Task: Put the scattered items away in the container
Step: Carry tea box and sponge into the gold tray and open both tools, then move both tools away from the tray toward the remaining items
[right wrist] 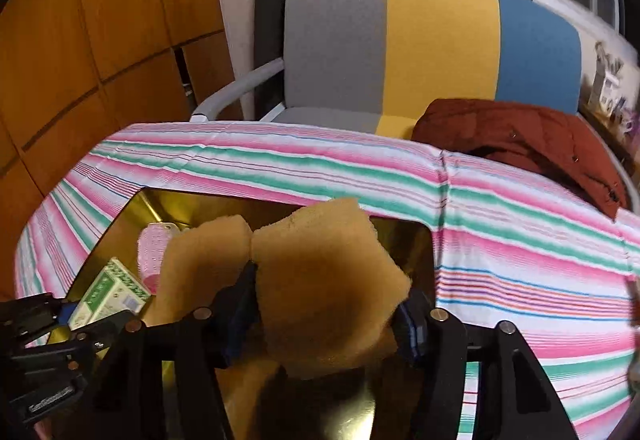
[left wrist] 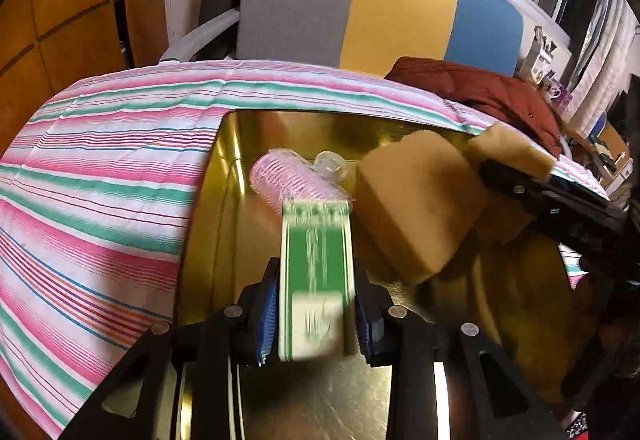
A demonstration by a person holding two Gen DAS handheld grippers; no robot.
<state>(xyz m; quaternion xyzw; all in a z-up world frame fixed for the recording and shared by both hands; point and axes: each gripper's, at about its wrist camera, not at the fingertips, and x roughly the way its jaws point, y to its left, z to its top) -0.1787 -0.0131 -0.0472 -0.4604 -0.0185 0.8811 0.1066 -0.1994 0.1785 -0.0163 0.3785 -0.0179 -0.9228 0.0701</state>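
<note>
1. While the left tongs squeeze a green and white cardboard box, the box hangs over the shiny gold square tray.
2. The right tongs are closed on a tan foam sponge, held above the same tray.
3. A second tan foam sponge lies in the tray, next to a pink plastic hair roller.
4. The tray sits on a worktop covered with a pink, green and white striped cloth.
5. A grey, yellow and blue chair stands behind, with a dark red jacket on it.
</note>
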